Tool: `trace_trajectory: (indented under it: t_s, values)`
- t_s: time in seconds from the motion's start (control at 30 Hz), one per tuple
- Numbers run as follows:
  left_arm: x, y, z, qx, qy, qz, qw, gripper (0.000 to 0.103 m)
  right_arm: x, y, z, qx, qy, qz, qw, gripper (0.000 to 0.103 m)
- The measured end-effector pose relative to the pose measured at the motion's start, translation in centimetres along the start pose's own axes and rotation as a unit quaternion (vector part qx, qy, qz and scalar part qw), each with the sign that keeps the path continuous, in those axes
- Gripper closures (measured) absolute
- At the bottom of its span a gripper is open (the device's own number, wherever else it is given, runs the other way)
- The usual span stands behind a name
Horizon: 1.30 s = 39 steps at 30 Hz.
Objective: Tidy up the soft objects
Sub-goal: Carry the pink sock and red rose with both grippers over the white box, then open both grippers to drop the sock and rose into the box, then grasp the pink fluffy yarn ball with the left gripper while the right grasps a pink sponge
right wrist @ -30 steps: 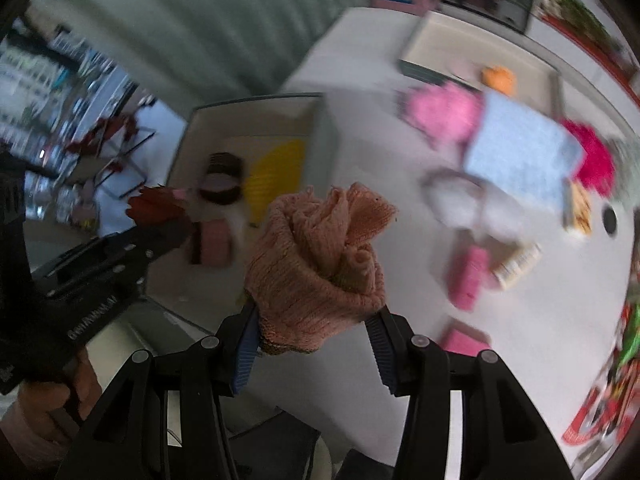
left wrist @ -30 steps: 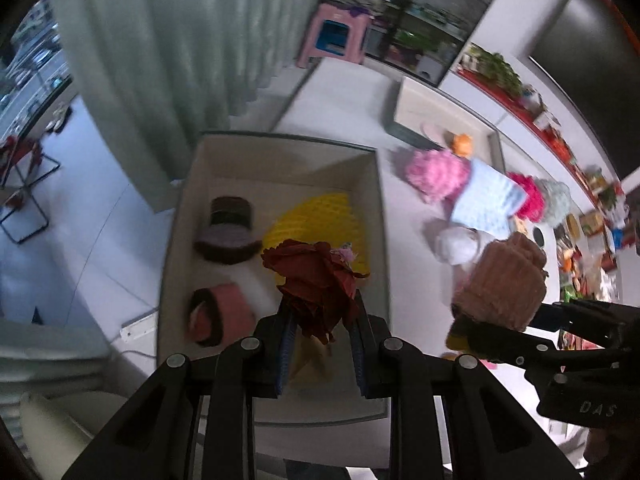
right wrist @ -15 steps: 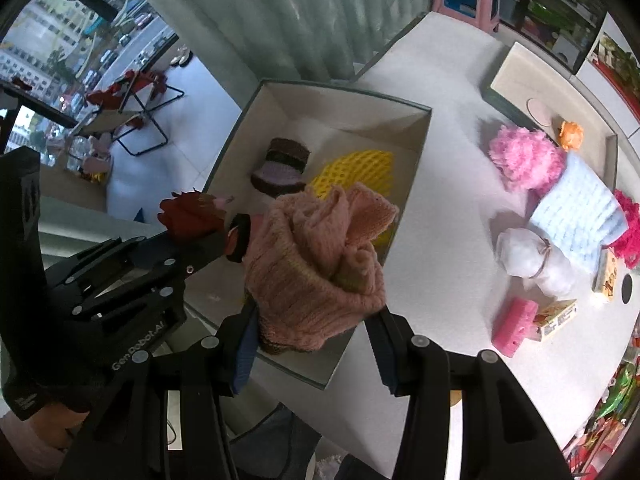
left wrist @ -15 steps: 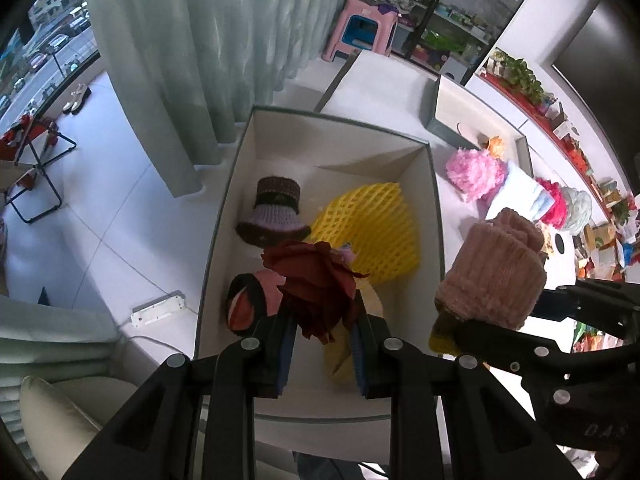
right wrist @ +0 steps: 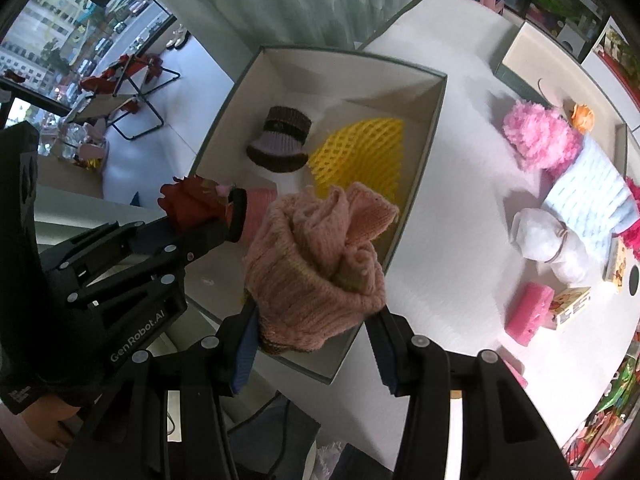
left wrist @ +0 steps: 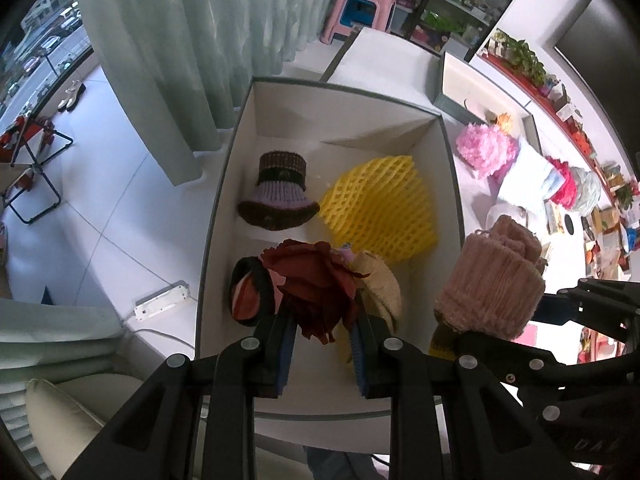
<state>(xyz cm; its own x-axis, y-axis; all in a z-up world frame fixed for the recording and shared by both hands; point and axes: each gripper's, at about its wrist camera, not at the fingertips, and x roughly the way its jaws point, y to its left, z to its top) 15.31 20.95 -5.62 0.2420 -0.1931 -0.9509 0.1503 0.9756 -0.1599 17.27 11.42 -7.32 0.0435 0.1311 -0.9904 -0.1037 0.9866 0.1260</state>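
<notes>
Two loads are in hand. Your left hand-held gripper (left wrist: 322, 334) is clamped on a dark red cloth flower (left wrist: 314, 280) above the box (left wrist: 224, 184). Your right hand-held gripper (right wrist: 312, 340) pinches the pink knit (right wrist: 320, 256) above the box's bench-side wall; the interior lies left of it.

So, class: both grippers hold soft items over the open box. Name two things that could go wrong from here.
1. The left gripper pinches only the lower edge of the dark red cloth flower; it could slip out early.
2. The right gripper holds the pink knit piece above the box's near right wall, so a release there might drop it onto the table.
</notes>
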Motion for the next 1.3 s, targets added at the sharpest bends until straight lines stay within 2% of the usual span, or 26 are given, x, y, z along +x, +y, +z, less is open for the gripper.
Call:
trace_trajectory:
  t_s: [0.27,0.37,0.4,0.43,0.5,0.53,0.57,0.6,0.67,0.87,1.03,1.2,1.3]
  values:
    - [1.3,0.3,-0.3,0.003,0.02,0.001,0.9998,0.077,1.6,-0.1,-0.1,0.004,0.019,0.0,1.0,0.05]
    - [1.3,0.1,-0.5,0.013,0.013,-0.005,0.9998,0.075,2.2,-0.1,-0.2,0.006,0.024,0.001,1.0,0.047]
    - [1.1,0.0,-0.5,0.02,0.007,-0.012,0.9997,0.07,2.4,-0.1,-0.1,0.009,0.025,0.004,1.0,0.046]
    - [1.0,0.0,-0.6,0.022,0.001,-0.008,0.9997,0.059,2.5,-0.2,-0.1,0.016,0.025,0.011,1.0,0.041]
    - [0.7,0.7,-0.5,0.013,-0.011,0.01,0.9998,0.023,2.5,-0.9,-0.1,0.029,0.022,0.012,0.999,0.037]
    - [0.5,1.1,-0.4,0.004,-0.016,0.008,0.9998,0.018,2.5,-1.2,-0.1,0.034,0.02,0.012,0.999,0.026]
    - [0.2,1.6,-0.3,-0.006,-0.023,-0.005,0.9997,0.015,2.2,-1.8,-0.2,0.046,0.015,0.013,0.999,0.021]
    - [-0.1,2.0,-0.2,-0.016,-0.026,-0.018,0.9994,0.015,2.0,-2.3,-0.2,0.057,0.01,0.016,0.998,0.019]
    - [-0.1,2.0,0.1,-0.018,-0.023,-0.018,0.9994,0.015,1.7,-3.1,-0.4,0.076,0.006,0.021,0.997,0.019]
    - [0.8,-0.6,0.9,0.008,0.013,-0.018,0.9997,0.015,0.4,-6.4,-1.8,0.129,-0.005,0.011,0.992,0.017]
    - [-0.2,-5.9,3.1,0.068,0.005,-0.044,0.9967,0.015,-0.9,-10.2,-4.9,0.19,-0.017,0.011,0.982,0.017]
    - [0.2,-13.4,8.9,0.12,-0.017,-0.067,0.9903,0.015,-2.2,-15.3,-8.7,0.269,-0.036,0.012,0.962,0.017]
    - [2.9,-18.6,12.3,0.179,-0.025,-0.057,0.9819,0.015,-3.0,-18.0,-10.8,0.307,-0.05,0.018,0.95,0.017]
